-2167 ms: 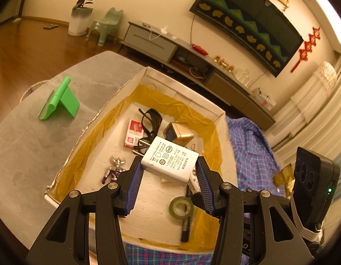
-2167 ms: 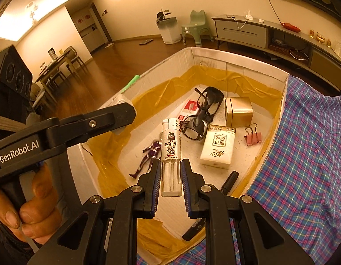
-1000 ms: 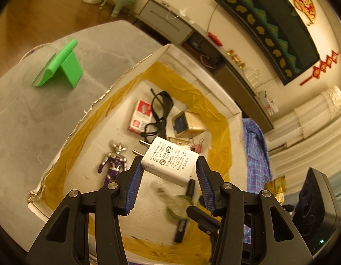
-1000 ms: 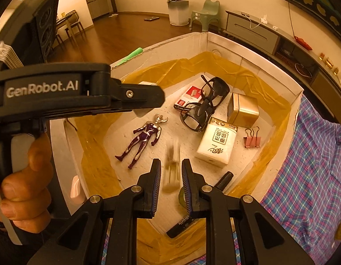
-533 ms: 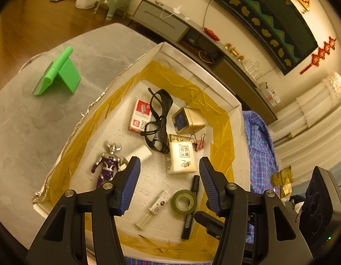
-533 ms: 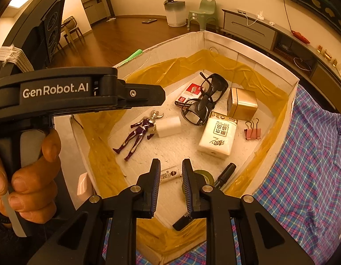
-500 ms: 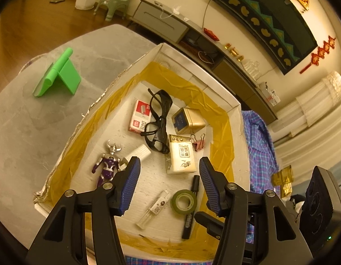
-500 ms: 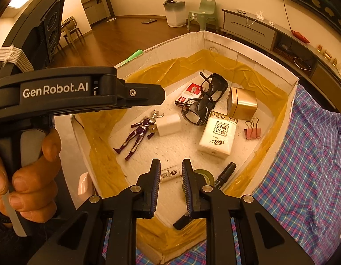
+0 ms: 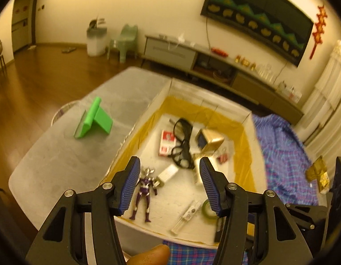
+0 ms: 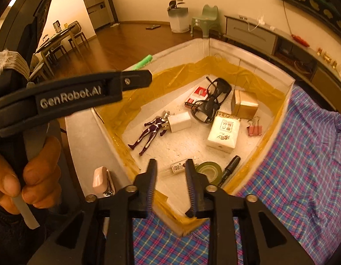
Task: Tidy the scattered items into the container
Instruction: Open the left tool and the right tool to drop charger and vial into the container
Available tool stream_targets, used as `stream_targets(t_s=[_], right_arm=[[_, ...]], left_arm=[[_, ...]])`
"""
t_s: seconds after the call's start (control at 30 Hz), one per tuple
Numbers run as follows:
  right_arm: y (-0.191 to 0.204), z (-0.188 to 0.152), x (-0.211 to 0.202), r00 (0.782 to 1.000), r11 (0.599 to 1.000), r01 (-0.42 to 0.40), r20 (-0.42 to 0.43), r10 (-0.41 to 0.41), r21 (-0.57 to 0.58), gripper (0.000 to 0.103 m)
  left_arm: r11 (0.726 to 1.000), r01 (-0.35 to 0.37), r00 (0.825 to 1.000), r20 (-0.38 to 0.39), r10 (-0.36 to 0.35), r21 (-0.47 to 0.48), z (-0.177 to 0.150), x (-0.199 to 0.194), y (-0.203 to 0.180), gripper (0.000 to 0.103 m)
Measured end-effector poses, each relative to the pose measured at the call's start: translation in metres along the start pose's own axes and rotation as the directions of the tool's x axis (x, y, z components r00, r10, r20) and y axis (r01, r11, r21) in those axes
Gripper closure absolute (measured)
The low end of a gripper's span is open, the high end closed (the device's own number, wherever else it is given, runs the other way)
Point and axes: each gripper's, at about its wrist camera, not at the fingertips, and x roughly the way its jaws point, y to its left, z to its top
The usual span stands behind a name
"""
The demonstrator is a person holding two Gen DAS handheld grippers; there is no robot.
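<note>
The white box (image 10: 248,54), lined with yellow tape, holds several items. A white charger (image 10: 180,121) lies against a purple figurine (image 10: 150,132). A clear lighter (image 10: 178,167) lies beside a green tape roll (image 10: 211,169) and a black marker (image 10: 231,165). My right gripper (image 10: 170,165) hovers over the box's near corner; its jaws are opening, with nothing between them. My left gripper (image 9: 169,185) is above the box's near left side, jaws still opening wide, also empty. Below it I see the charger (image 9: 168,173), the figurine (image 9: 145,190) and the lighter (image 9: 188,214).
Black glasses (image 10: 212,99), a red pack (image 10: 198,93), a gold box (image 10: 245,105), a white pack (image 10: 224,132) and pink clips (image 10: 254,130) lie deeper in the box. A pink stapler (image 10: 102,181) and a green stand (image 9: 93,121) sit on the grey table. Plaid cloth (image 10: 303,176) lies right.
The left gripper let go of the white charger, which now lies by the figurine. The right gripper dropped the lighter beside the tape roll. Both grippers rose and drew back, jaws widening.
</note>
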Motion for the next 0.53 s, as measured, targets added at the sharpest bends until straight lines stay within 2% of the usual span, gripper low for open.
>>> stream_targets(t_s=[0.03,0.17,0.27,0.4,0.53], right_arm=[[0.001,-0.002,-0.004,1.0,1.0,0.01,0.006,-0.01,-0.004,0.07],[0.003,-0.01,-0.014,1.0,1.0,0.021,0.012,-0.021,0.008,0.07],[0.004,-0.013,-0.02,0.999,1.0,0.026,0.019,-0.026,0.017,0.07],[0.007,-0.013,-0.026,0.999,0.999,0.033,0.026,-0.033,0.025,0.07],[0.015,-0.012,-0.029,0.999,0.999,0.033,0.03,-0.034,0.015,0.07]], left_arm=[[1.0,0.008,1.0,0.022,-0.008,-0.002,0.0,-0.004,0.0,0.031],[0.999,0.052,0.995,0.09,-0.052,0.003,0.002,-0.019,-0.003,0.03],[0.999,0.051,0.993,0.11,-0.051,0.006,0.003,-0.026,-0.005,0.03],[0.998,0.06,0.994,0.094,-0.059,-0.014,0.003,-0.026,-0.001,0.03],[0.999,0.053,0.996,0.069,-0.053,0.004,0.003,-0.026,-0.002,0.03]])
